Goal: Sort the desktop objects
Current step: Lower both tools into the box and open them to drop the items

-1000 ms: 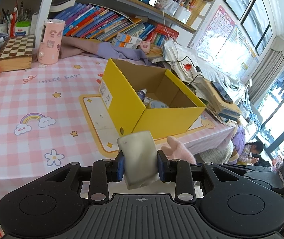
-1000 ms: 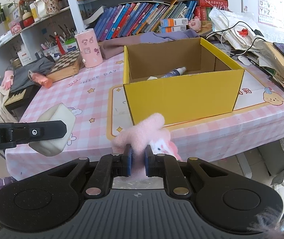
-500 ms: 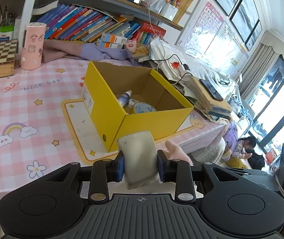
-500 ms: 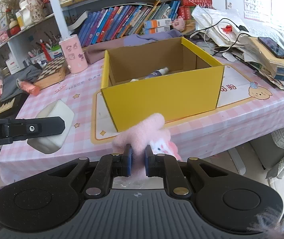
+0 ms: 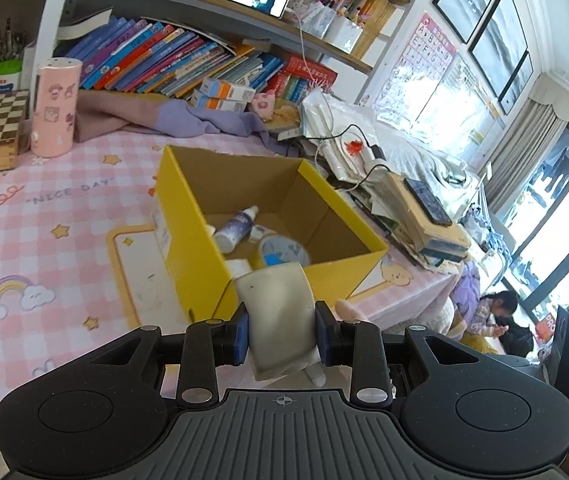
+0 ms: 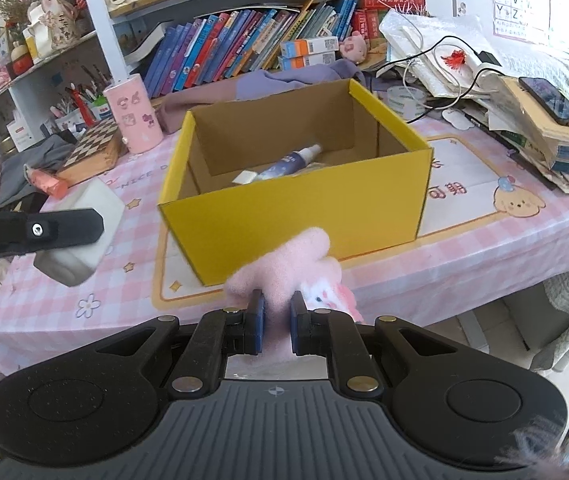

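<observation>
Both grippers have come closer to the yellow box (image 5: 212, 248), so more of its inside shows. The left gripper (image 5: 282, 334) pinches a white block (image 5: 278, 312), possibly an eraser, before the box's near corner. The right gripper (image 6: 277, 322) squeezes a pink plush toy (image 6: 288, 268) beneath the front wall.

Box (image 6: 296, 208) on table (image 6: 484, 240); bottle (image 6: 288, 162) inside; chessboard (image 6: 92, 148) left, books (image 6: 244, 48) behind

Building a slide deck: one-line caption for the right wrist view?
Right gripper holding a pink plush toy before an open yellow box, left gripper alongside carrying a white pouch.
</observation>
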{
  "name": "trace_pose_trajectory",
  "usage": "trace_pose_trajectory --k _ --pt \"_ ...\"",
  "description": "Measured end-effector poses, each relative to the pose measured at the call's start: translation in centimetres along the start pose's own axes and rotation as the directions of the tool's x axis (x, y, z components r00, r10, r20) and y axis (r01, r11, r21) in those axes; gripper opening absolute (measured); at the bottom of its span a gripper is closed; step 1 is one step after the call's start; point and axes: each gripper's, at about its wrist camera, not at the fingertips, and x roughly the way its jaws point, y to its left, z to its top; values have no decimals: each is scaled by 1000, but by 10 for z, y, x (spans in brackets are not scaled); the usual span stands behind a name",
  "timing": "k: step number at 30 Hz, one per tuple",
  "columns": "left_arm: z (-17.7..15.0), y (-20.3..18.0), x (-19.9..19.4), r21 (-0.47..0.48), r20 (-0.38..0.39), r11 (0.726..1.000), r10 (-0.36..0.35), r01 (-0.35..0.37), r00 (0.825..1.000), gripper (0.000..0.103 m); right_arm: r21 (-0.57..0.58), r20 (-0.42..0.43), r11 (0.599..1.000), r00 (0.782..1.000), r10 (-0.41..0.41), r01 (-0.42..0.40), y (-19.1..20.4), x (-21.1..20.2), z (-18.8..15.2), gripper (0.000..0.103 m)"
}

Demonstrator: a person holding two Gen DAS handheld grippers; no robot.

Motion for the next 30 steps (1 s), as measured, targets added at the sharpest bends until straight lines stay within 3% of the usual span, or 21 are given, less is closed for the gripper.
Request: trace_pose_trajectory --k 5,12,20,30 --pt "13 -11 19 1 1 1000 -13 13 1000 31 6 -2 1000 1000 2 -2 -18 4 14 11" --pt "40 -25 45 22 33 1000 -4 3 999 31 -31 79 999 996 33 -31 -36 4 50 11" --pt "67 -35 69 13 92 998 60 -62 994 31 -80 138 992 984 109 -99 -54 29 98 11" --pt "73 -29 115 -12 48 983 186 -185 981 31 -182 76 965 975 207 -191 -58 83 128 11"
